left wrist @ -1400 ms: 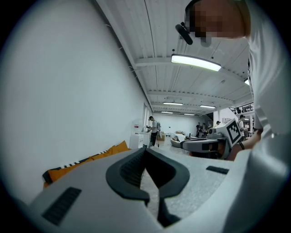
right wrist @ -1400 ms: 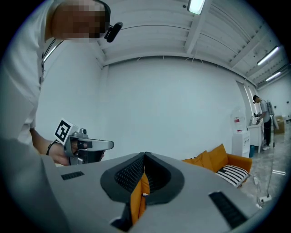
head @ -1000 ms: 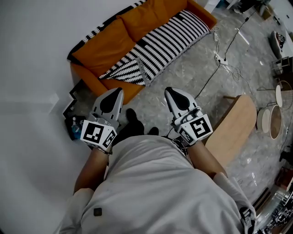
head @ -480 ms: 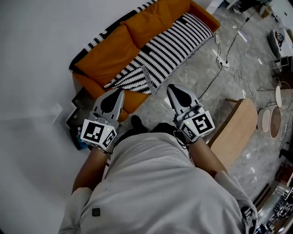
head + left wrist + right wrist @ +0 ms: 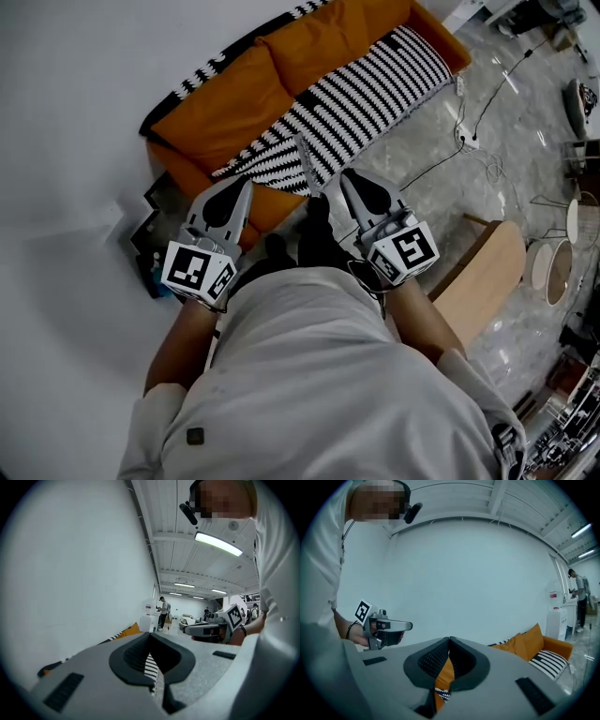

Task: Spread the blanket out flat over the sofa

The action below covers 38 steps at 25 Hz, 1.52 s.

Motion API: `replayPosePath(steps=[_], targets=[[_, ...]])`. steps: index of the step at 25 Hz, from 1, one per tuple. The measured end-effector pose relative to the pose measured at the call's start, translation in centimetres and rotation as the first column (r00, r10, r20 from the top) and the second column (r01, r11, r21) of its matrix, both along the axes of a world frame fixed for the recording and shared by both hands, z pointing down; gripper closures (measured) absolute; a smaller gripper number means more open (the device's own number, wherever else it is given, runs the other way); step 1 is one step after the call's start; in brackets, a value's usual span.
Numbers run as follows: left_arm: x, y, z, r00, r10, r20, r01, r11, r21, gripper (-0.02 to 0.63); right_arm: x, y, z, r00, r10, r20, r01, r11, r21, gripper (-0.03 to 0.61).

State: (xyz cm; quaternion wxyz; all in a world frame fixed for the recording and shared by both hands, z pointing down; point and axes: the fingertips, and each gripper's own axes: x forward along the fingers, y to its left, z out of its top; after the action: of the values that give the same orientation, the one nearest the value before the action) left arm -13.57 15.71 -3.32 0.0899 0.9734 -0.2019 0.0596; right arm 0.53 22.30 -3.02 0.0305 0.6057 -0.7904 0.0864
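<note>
An orange sofa stands against the white wall at the top of the head view. A black-and-white striped blanket lies along its seat, its near end bunched and hanging over the front edge. My left gripper and right gripper are held side by side before my chest, both pointing at the sofa and short of it. Both are shut with nothing in them. In the left gripper view the jaws meet, with blanket stripes showing through the gap. The right gripper is shut too, with the sofa beyond.
A long wooden bench stands on the marble floor to my right. Cables trail over the floor past the sofa's right end. Dark boxes sit by the wall left of the sofa. Round trays lie at far right.
The person has stepped towards the sofa, a dark shoe now forward between the grippers. The sofa's front edge lies closer to both gripper tips. Both stay shut.
</note>
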Motion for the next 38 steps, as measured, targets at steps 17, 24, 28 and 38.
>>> replayPosePath(steps=[17,24,28,38], targets=[[9.4,-12.4,10.5,0.977,-0.165,0.135,0.182,0.976,-0.124,0.604,10.3,-14.9,12.8,0.968,-0.245,0.052,0.251,0.948,-0.197,0.549],[11.3,-16.5,17.3,0.967,-0.171,0.191,0.205,0.962,-0.178,0.604,11.2,-19.9,21.7,0.941,-0.325,0.090,0.337,0.898,-0.284,0.479],[12.0,-18.1,22.1,0.961,-0.153,0.230,0.201,0.958,-0.203,0.604,11.7,-22.5,27.5,0.927,-0.363,0.097,0.374,0.867,-0.329,0.446],[11.0,-20.3,34.7,0.950,-0.141,0.279,0.217,0.940,-0.262,0.604,10.2,-26.0,44.1,0.881,-0.466,0.088,0.452,0.769,-0.452,0.394]])
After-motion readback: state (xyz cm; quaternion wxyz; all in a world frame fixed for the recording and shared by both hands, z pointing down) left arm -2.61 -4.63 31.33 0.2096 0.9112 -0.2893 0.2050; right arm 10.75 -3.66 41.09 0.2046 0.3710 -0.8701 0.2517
